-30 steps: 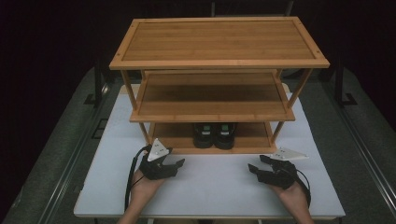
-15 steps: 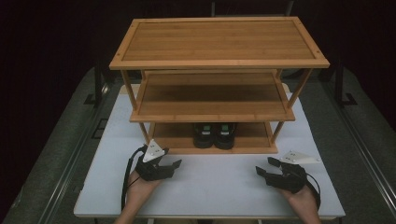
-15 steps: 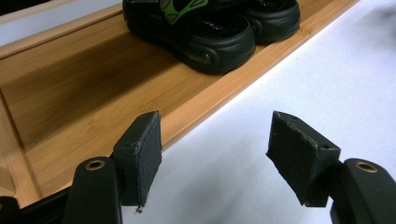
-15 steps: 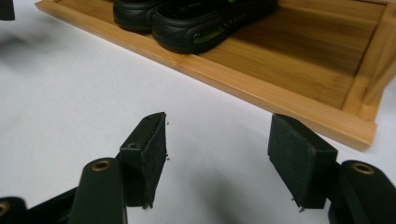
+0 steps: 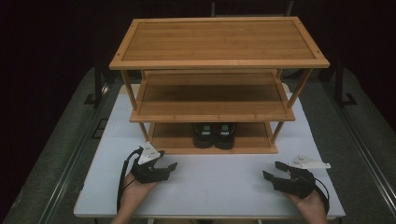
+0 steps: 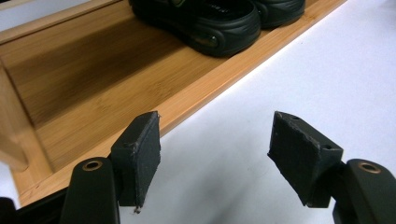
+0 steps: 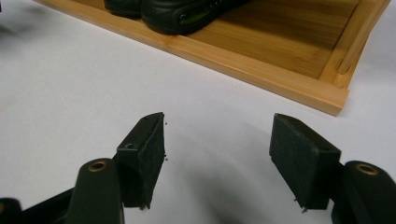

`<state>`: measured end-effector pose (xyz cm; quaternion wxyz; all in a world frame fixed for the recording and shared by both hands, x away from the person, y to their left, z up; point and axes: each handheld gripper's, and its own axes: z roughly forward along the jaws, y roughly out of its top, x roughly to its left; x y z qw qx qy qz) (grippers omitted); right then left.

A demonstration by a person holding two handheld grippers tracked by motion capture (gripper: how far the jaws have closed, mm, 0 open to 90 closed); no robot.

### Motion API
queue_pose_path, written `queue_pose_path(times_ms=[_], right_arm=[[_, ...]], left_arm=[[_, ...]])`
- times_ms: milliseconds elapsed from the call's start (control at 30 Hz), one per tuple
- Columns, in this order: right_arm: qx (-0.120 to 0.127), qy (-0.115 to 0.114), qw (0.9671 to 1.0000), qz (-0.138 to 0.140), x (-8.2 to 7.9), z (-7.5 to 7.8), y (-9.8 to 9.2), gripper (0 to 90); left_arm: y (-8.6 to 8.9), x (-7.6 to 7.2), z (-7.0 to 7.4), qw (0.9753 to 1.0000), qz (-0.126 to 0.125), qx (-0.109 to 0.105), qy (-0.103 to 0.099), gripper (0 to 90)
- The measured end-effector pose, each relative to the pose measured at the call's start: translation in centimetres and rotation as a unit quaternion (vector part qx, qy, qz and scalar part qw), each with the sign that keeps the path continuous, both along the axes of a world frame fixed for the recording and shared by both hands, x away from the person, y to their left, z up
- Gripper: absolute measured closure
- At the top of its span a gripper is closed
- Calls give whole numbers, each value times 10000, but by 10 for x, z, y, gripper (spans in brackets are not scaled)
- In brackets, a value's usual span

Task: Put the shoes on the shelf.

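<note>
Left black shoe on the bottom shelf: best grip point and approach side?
Probably the heel end of the left black shoe, which faces the shelf's open front. Bring the open left gripper in low and level from the table side: the middle shelf overhangs and blocks a top-down reach. The other shoe sits tight beside it, so pinching the heel rim top-to-bottom looks safer than squeezing its sides.

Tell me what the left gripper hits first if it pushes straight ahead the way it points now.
Most likely the front lip of the rack's bottom shelf. The left gripper, jaws open, has bare table ahead, then that wooden edge; the black shoes lie beyond.
</note>
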<state>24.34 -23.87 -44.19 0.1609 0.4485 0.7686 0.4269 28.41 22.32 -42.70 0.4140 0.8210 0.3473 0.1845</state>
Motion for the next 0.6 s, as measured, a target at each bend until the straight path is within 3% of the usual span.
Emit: queue_pose_path(times_ms=[600], right_arm=[[-57,-50,9997,-211,-12,-7,-16,313]], left_arm=[[20,-14,-1,9998,124,119,-60,298]])
